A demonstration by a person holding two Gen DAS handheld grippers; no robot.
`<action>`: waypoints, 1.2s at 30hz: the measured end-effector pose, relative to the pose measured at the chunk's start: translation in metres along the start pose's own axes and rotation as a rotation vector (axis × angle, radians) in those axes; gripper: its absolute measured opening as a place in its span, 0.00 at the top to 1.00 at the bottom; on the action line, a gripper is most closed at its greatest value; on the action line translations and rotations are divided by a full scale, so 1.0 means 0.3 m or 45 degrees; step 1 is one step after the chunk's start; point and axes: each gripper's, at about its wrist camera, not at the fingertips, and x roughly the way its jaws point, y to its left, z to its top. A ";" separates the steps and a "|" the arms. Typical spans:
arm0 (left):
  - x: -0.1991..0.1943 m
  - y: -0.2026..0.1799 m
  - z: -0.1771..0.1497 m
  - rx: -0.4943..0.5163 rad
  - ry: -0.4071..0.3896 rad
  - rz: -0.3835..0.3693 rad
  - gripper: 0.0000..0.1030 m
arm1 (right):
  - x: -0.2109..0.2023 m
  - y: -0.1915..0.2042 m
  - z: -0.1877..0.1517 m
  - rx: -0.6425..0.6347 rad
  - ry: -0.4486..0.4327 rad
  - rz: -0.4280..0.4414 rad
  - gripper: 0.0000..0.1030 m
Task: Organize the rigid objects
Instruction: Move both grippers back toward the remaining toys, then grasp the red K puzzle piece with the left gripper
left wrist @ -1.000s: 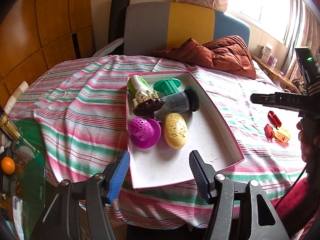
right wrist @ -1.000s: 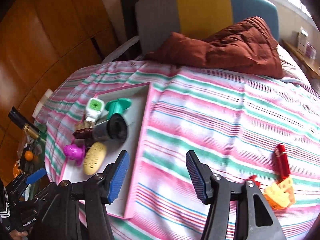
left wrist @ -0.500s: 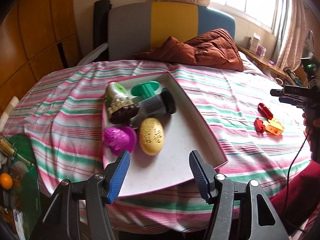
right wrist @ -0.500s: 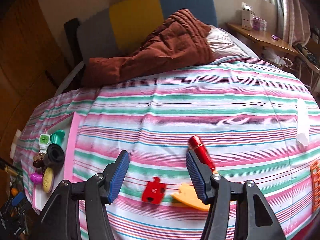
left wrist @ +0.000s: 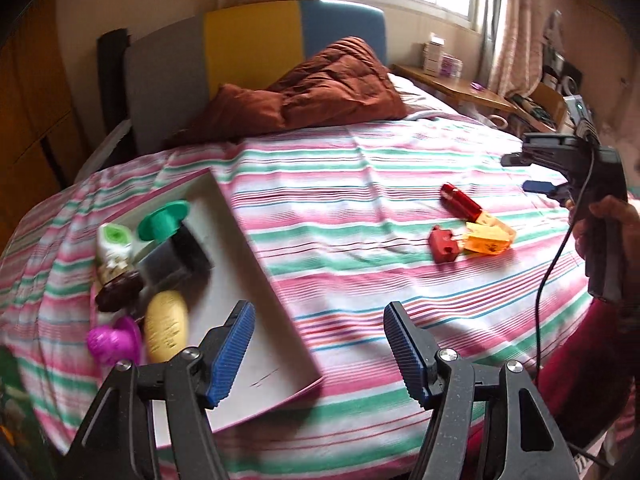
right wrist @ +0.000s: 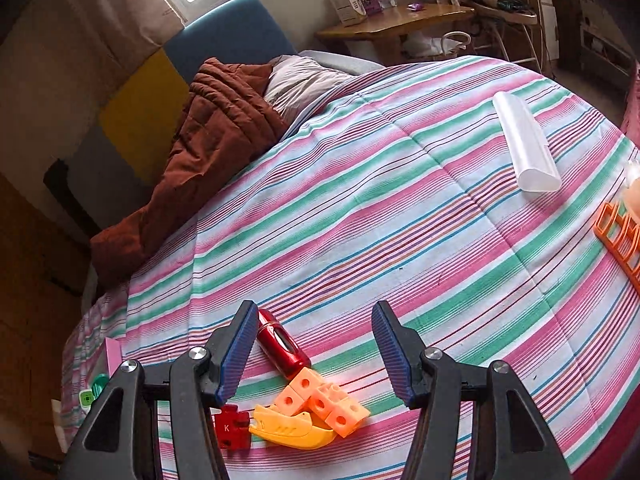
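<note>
A white tray (left wrist: pixel 256 280) with a pink rim lies on the striped bed and holds several toys: a green spool (left wrist: pixel 162 222), a dark cylinder (left wrist: pixel 176 260), a yellow oval (left wrist: pixel 166 326) and a magenta piece (left wrist: pixel 112 340). Loose on the bed lie a red cylinder (right wrist: pixel 280 346), a red block (right wrist: pixel 230 426), an orange cube cluster (right wrist: pixel 324 400) and a yellow curved piece (right wrist: pixel 290 430). My right gripper (right wrist: pixel 314 354) is open just above them; it also shows in the left wrist view (left wrist: pixel 560 168). My left gripper (left wrist: pixel 320 350) is open and empty over the tray's near right edge.
A brown quilt (left wrist: pixel 312 92) lies at the head of the bed. A white cylinder (right wrist: pixel 524 148) and an orange rack (right wrist: pixel 620 232) lie on the bed's right side. A wooden side table (right wrist: pixel 400 24) stands beyond.
Both grippers swung to the right. The right gripper came closer to the red and orange toys, which now sit under its fingers. The tray slid to the left in the left view.
</note>
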 end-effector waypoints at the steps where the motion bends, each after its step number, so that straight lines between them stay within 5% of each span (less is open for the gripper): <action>1: 0.020 -0.022 0.012 0.021 0.008 -0.018 0.34 | 0.000 0.004 -0.001 -0.008 0.001 -0.003 0.42; 11: 0.212 -0.241 0.099 0.137 0.118 -0.181 0.34 | 0.023 -0.007 -0.007 0.011 0.052 0.011 0.42; 24: 0.470 -0.382 0.220 0.158 0.239 -0.221 0.33 | 0.051 -0.005 -0.003 0.012 0.097 0.024 0.42; 29: 0.502 -0.382 0.219 0.150 0.231 -0.227 0.68 | 0.058 0.002 -0.006 -0.005 0.110 0.020 0.42; 36: 0.442 -0.333 0.146 0.161 0.175 -0.227 0.68 | 0.078 0.023 -0.016 -0.054 0.143 0.013 0.42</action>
